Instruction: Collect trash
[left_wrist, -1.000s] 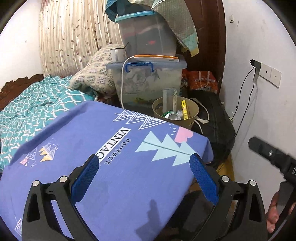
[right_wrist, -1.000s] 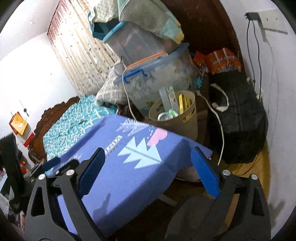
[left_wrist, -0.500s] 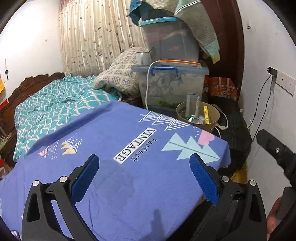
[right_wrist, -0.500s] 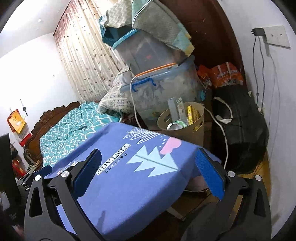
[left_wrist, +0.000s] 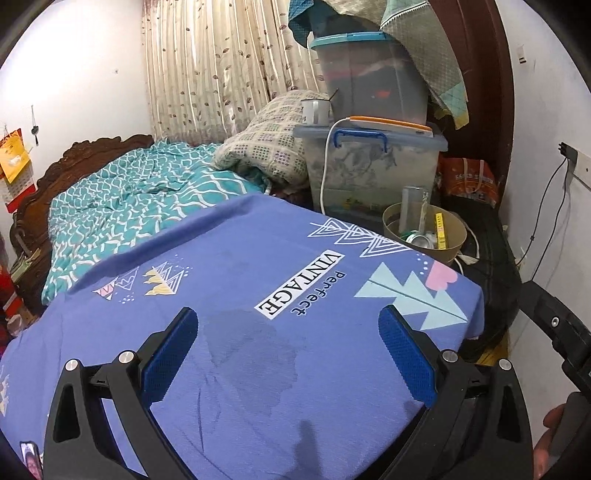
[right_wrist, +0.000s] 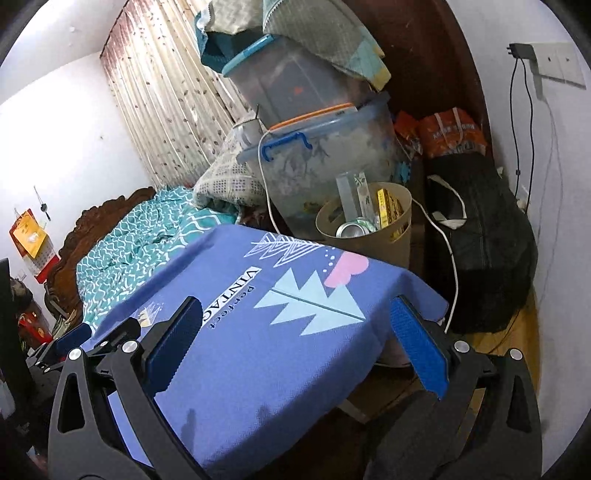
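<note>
The tan trash bin (left_wrist: 424, 232) stands past the counter's far corner, holding a crushed can (left_wrist: 419, 240), a yellow box (left_wrist: 440, 230) and a clear carton. Since a second ago I've backed away, so more of the blue-clothed counter (left_wrist: 258, 295) shows. My left hand-held gripper (left_wrist: 288, 363) and right hand-held gripper (right_wrist: 295, 354) hover spread wide, empty.

"Perfect VINTAGE" on blue tablecloth (left_wrist: 258, 362)
</note>
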